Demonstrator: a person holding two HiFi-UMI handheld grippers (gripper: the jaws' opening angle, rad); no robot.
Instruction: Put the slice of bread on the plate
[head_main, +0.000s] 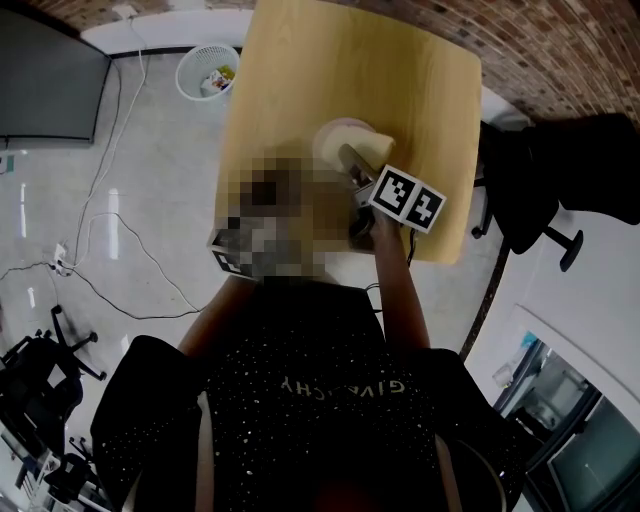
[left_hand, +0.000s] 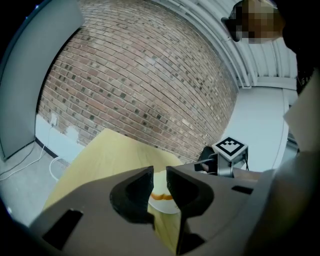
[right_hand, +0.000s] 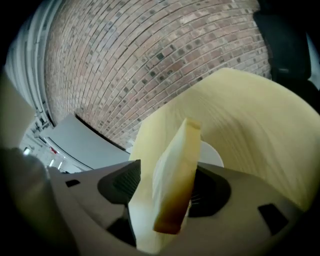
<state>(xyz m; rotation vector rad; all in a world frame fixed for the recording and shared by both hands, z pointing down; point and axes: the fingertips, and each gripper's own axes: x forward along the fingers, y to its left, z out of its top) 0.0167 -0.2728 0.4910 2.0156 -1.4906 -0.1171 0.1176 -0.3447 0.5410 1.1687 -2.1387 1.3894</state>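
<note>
Office: swivel chair (head_main: 545, 185), brick wall (left_hand: 140, 85)

Wooden table (head_main: 300, 80); white wastebasket (head_main: 207, 70) beside; brick wall (left_hand: 140, 85) behind.

Pale cream slice of bread (right_hand: 175, 170) with a toasted brown crust at its lower edge. Plain white plate (right_hand: 212, 153). Light yellow wood-grain table (head_main: 340, 70). Red-brown brick wall (left_hand: 140, 85) with pale mortar lines. Black-and-white square markers on the marker cube (head_main: 408, 197). Black shirt (head_main: 330, 340), speckled white. White mesh wastebasket (head_main: 205, 72).

Three views, one shared table (head_main: 300, 80)
</note>
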